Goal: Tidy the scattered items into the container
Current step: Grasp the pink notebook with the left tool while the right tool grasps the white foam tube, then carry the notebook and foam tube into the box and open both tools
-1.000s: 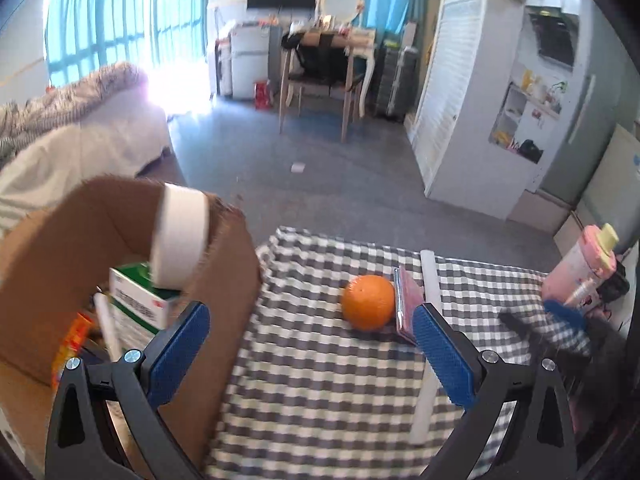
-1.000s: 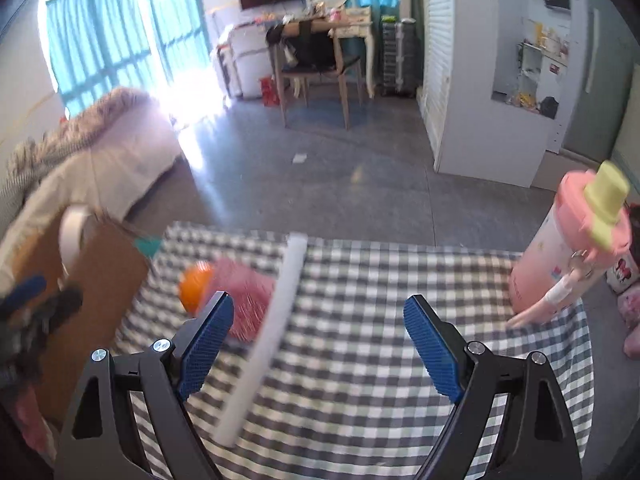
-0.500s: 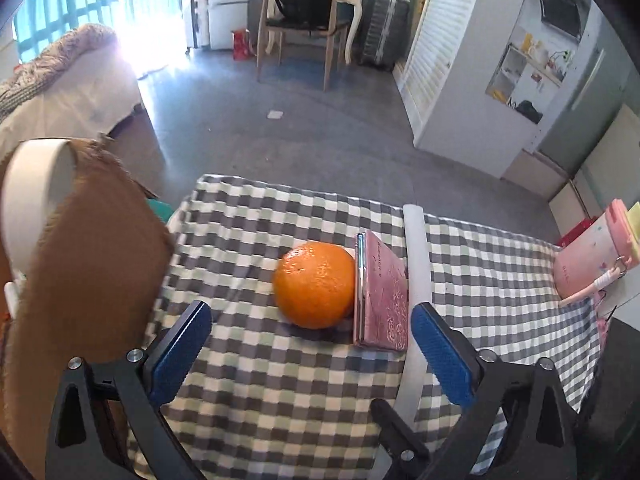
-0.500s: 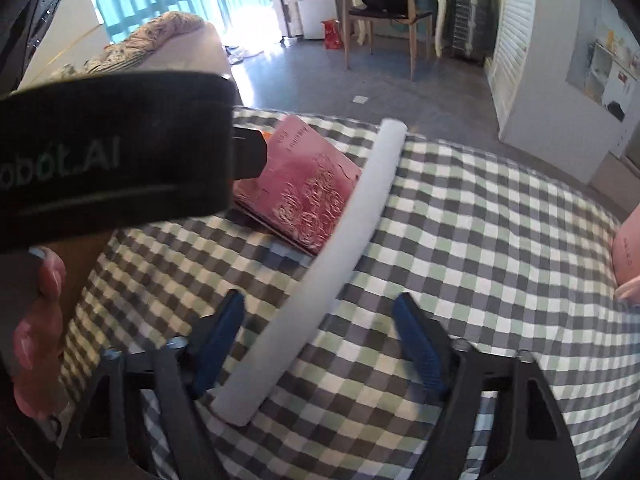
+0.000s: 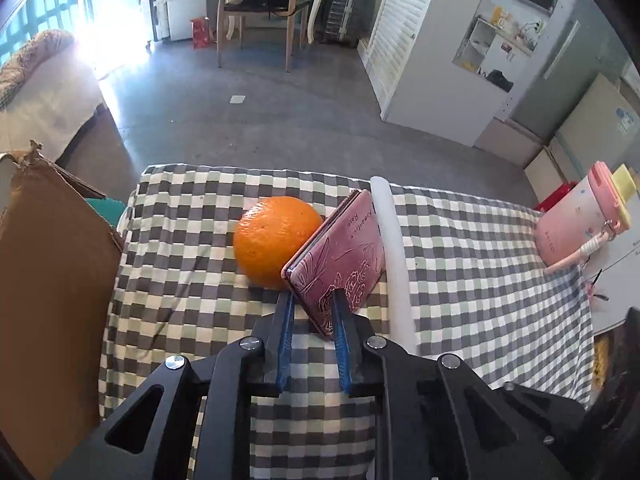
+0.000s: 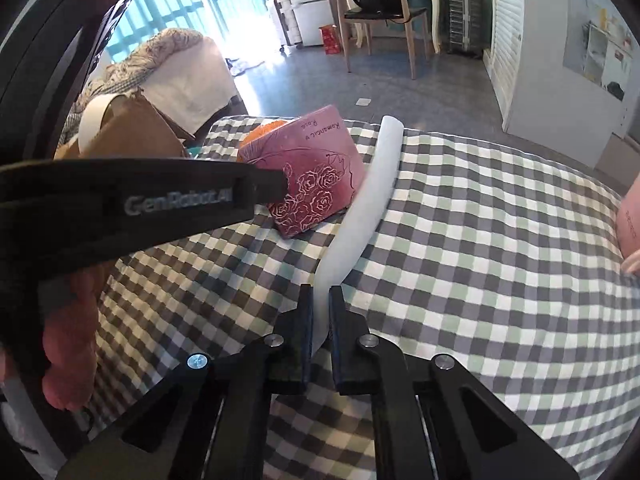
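Note:
My left gripper [image 5: 311,298] is shut on the near corner of a pink rose-embossed notebook [image 5: 340,256], which tilts up against an orange [image 5: 274,246] on the checked tablecloth [image 5: 472,264]. My right gripper [image 6: 319,290] is shut on the near end of a long white foam tube [image 6: 370,196], which bends away across the cloth beside the notebook [image 6: 316,176]. The cardboard box [image 5: 48,280] stands at the left edge. The left gripper's body crosses the left of the right wrist view.
A pink bottle [image 5: 580,216] with a yellow cap stands at the table's right edge. A roll of white tape [image 6: 94,120] hangs on the box's rim. Beyond the table are a grey floor, a bed [image 5: 36,92] and a chair [image 5: 260,12].
Both grippers moved in from open and closed: the left on the notebook's corner, tilting it up against the orange, the right on the foam tube's near end.

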